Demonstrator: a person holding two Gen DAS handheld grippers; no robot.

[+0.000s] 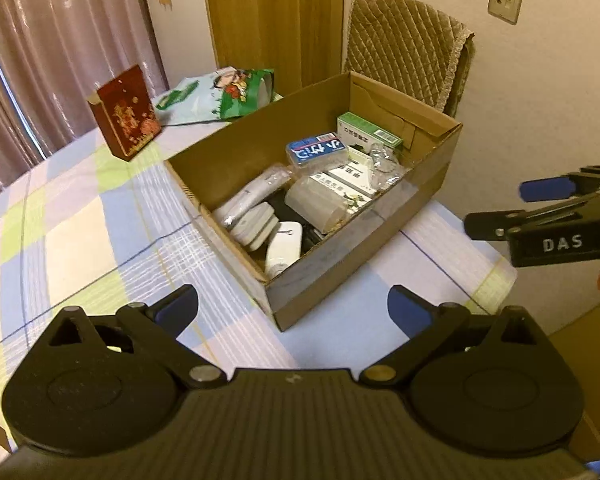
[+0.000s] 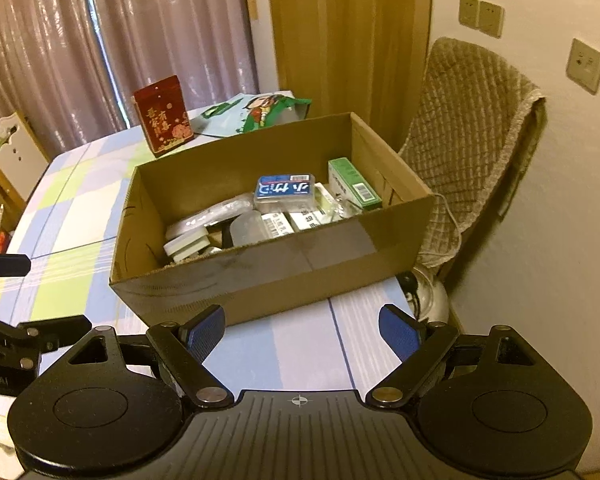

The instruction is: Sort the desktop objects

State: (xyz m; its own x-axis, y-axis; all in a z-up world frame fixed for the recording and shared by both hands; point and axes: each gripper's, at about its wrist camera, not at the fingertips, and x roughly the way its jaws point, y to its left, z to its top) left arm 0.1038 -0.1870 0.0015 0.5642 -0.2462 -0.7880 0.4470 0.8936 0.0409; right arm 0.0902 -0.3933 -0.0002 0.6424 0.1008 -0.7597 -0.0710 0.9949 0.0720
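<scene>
on right gripper body, white "das" lettering

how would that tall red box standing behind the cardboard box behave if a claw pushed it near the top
The red box stands upright on a narrow base, so a high push would probably tip it rather than slide it. The checked tablecloth under it likely adds drag. Its flat printed sides look stiff, so it should hold shape if gripped.

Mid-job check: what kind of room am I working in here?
Probably a room in a home, perhaps a dining area: a table under a checked tablecloth, a chair with a quilted cover, long curtains, and a cardboard box of household odds and ends.
</scene>
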